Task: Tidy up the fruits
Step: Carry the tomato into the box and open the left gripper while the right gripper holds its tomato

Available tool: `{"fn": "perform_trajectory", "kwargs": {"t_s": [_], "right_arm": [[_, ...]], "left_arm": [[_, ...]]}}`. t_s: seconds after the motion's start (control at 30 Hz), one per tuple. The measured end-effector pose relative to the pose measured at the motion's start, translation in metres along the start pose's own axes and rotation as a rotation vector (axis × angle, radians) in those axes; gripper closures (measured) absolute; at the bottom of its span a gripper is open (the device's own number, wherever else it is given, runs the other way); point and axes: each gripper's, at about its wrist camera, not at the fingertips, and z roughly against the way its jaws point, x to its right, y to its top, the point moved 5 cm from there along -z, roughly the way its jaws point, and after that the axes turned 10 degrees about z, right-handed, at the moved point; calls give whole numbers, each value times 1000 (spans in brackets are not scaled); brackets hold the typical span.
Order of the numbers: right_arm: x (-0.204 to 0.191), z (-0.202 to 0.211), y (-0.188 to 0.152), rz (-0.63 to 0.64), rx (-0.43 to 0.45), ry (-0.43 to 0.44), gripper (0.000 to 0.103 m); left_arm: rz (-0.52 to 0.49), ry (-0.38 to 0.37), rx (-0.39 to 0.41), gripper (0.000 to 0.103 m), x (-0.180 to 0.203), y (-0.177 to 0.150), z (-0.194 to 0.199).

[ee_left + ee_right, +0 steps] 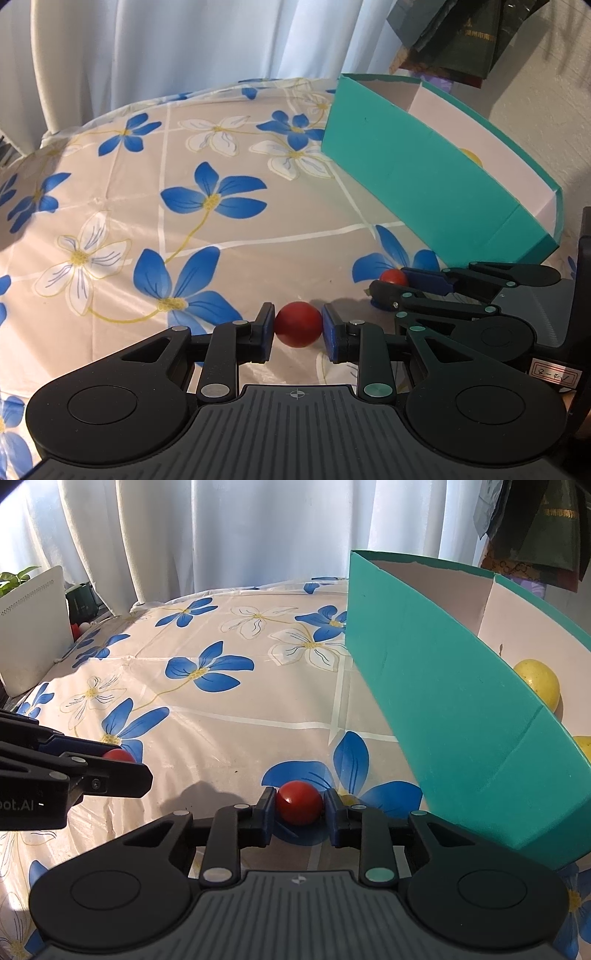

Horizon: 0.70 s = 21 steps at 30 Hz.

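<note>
My left gripper (297, 330) is shut on a small red tomato (297, 324) just above the flowered tablecloth. My right gripper (299, 806) is shut on a second red tomato (298, 802), low over the cloth. Each gripper shows in the other's view: the right gripper (397, 286) with its tomato (393, 276) at the right, the left gripper (122, 766) with its tomato (117, 755) at the left. A teal box (443, 709) with white inside and a divider stands to the right of both; it holds yellow fruits (539, 683).
The teal box (406, 173) rises close beside the right gripper. A white device (31, 627) and a plant stand at the table's far left edge. White curtains hang behind the table. Dark cloth hangs at the upper right.
</note>
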Motion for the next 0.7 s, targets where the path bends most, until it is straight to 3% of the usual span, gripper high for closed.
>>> {"fn": "perform_trajectory", "kwargs": {"t_s": [0.4,0.7], "right_arm": [[6,31,-6,-32,28,-21,76],[24,87,-20,-68,86,-71,76]], "left_arm": [[-31,2,23,72,14,1,12],[-107,-14,82,72,69,25,30]]}}
